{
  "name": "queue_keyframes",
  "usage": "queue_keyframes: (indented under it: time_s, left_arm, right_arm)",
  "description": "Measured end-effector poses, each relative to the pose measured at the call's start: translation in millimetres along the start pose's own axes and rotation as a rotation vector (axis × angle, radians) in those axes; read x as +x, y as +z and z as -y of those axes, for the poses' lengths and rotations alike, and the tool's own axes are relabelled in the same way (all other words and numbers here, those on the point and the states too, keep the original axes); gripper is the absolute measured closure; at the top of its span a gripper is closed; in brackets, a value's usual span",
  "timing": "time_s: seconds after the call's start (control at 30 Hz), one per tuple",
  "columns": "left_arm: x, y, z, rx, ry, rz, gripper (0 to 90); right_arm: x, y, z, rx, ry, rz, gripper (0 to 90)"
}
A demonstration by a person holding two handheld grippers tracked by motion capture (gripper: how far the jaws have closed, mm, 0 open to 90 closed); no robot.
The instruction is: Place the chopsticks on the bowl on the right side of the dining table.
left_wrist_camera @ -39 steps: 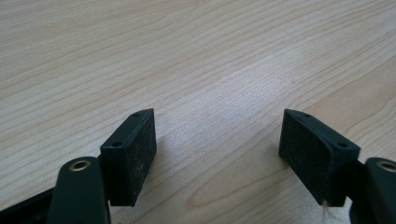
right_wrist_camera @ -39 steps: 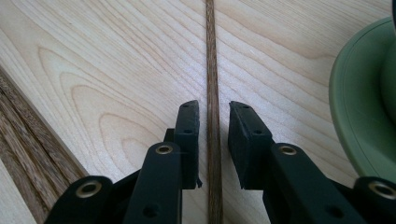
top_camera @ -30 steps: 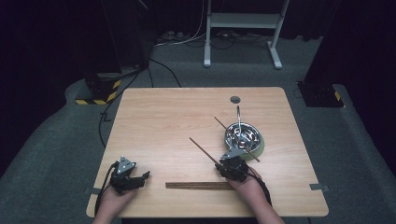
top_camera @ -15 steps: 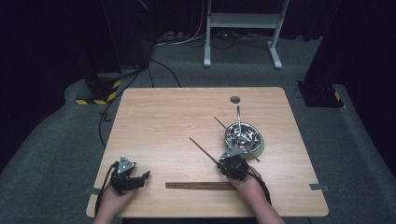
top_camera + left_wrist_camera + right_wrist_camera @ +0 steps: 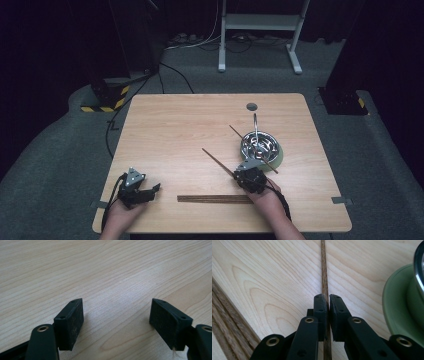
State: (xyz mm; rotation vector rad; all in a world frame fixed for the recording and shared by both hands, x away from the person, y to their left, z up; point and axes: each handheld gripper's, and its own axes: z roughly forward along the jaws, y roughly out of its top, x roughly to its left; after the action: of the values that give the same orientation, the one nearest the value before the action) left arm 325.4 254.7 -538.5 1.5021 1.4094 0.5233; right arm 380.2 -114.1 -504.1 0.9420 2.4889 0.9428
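Looking down from the high view, I see my right gripper (image 5: 245,175) near the table's (image 5: 175,130) front edge, pinching a chopstick (image 5: 216,160) that slants up and left, just beside the metal bowl (image 5: 259,145) on its green saucer (image 5: 278,156), with a pair of chopsticks (image 5: 212,198) lying flat nearby. From the left gripper view, my left gripper (image 5: 116,315) rests spread wide over bare wood. From the right gripper view, the jaws clamp the chopstick (image 5: 323,270) near its thicker end; I judge it light, stiff and apt to swivel, so I'd grip firmly.

Table (image 5: 190,130) was evenly lit from overhead; surroundings were left dark. Near jaws were rendered soft; glare was noted on the bowl (image 5: 260,145).
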Motion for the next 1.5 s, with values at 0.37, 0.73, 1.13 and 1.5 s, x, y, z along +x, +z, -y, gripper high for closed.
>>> queue_keyframes:
  time_s: [0.37, 0.73, 1.13, 1.5]
  left_arm:
    - [0.7, -0.9, 0.3, 0.004, 0.012, 0.004, 27.3]
    - [1.3, -0.7, 0.0, 0.008, 0.021, 0.008, 27.2]
    - [1.3, -1.0, 0.2, 0.011, 0.024, 0.006, 27.3]
    - [0.6, -0.7, 0.4, 0.005, 0.014, 0.006, 27.2]
  right_arm:
    - [-3.1, -24.0, -3.6, -0.065, 0.005, 0.011, 83.8]
    - [-12.7, -46.4, -3.7, -0.097, 0.020, 0.042, 83.7]
    - [-37.2, -62.4, -3.6, -0.123, 0.053, 0.118, 83.8]
    - [-50.9, -48.4, -2.0, -0.105, 0.084, 0.171, 83.7]
